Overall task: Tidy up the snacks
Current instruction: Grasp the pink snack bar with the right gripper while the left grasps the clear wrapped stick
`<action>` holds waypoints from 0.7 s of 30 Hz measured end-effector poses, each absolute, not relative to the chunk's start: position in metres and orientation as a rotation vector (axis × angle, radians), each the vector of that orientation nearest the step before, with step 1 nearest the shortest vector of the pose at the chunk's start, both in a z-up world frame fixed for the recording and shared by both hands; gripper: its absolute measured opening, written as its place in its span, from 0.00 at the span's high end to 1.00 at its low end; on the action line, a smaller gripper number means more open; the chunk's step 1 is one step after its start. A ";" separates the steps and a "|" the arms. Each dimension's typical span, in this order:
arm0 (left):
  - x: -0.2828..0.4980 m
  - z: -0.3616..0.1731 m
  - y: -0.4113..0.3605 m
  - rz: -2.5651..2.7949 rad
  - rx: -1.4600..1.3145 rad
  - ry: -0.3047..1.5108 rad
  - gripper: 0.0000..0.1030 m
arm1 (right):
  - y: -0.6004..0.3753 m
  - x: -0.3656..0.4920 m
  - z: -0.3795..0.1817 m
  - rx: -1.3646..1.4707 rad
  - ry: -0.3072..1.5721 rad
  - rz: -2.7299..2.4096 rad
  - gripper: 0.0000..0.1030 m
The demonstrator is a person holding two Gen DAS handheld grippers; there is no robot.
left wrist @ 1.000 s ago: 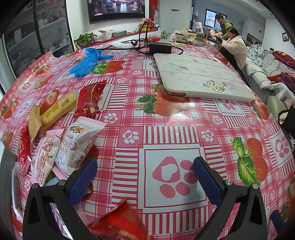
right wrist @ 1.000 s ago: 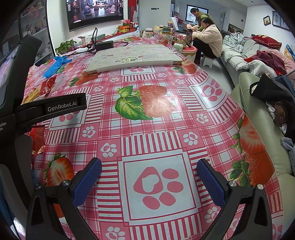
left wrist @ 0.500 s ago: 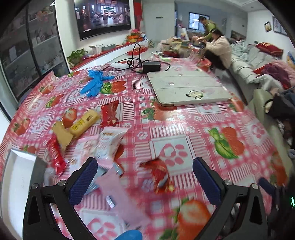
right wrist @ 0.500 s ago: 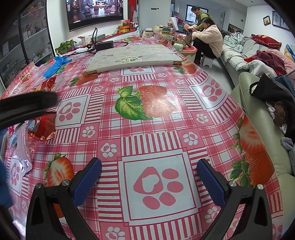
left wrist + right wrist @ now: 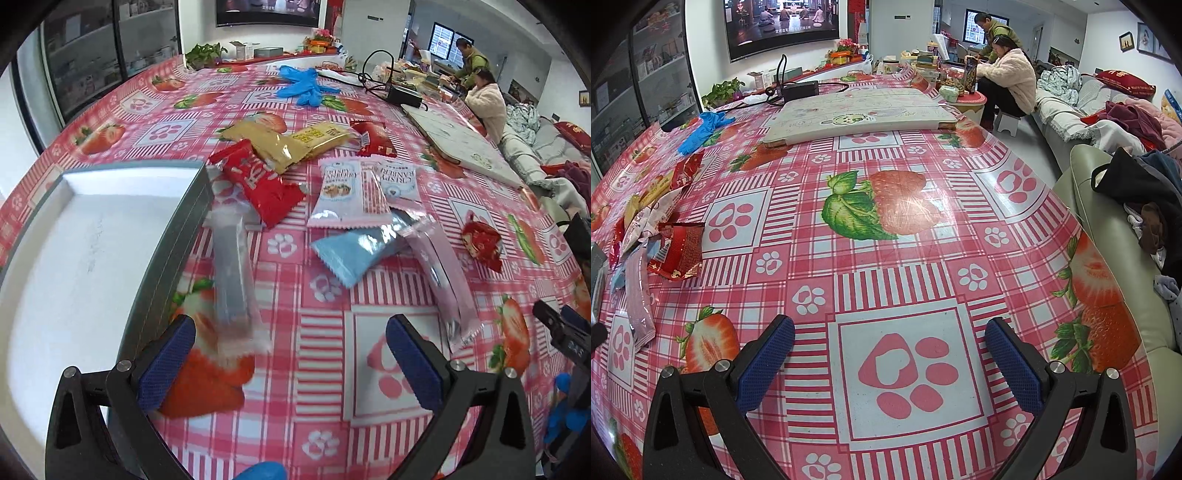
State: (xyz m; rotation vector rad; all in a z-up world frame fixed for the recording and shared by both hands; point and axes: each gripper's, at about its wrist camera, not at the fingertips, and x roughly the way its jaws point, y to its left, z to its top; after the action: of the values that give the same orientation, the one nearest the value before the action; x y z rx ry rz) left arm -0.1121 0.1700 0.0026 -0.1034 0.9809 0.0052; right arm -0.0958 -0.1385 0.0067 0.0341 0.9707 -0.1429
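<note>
Left gripper [image 5: 291, 354] swung toward tray [image 5: 92, 258] (jaws apart).

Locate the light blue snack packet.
Left wrist view, centre: the light blue packet lies on the tablecloth, partly under the pink stick packet, right of the tray.

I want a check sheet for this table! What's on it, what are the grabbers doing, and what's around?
Surface: table under a pink checked cloth with strawberries and paw prints.
Job's things: snack packets loose beside a grey tray, none inside the part in view; red packet, yellow packet, blue packet, pink stick pack, small red packet.
Clutter: blue gloves, white folded board.
Grippers: left gripper open, holding nothing; right gripper open, holding nothing.
Cables: black cable running to a black box.
Surroundings: two people, sofa with clothes, wall screen.
</note>
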 end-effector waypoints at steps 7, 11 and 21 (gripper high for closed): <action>-0.084 -0.006 0.159 0.021 -0.034 1.002 0.00 | -0.083 -0.097 0.028 0.020 1.003 0.124 0.00; -0.083 -0.005 0.164 0.017 -0.019 1.020 0.00 | -0.024 -0.081 0.022 -0.078 0.985 0.222 0.00; -0.075 0.003 0.176 0.046 -0.034 1.072 0.14 | 0.012 -0.054 0.016 -0.086 1.125 0.307 0.51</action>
State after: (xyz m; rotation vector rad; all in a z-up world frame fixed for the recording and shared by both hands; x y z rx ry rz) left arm -0.0753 0.1761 0.0030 -0.0339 1.0721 0.0456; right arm -0.0544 0.0119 0.0161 -0.0863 1.1249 0.3067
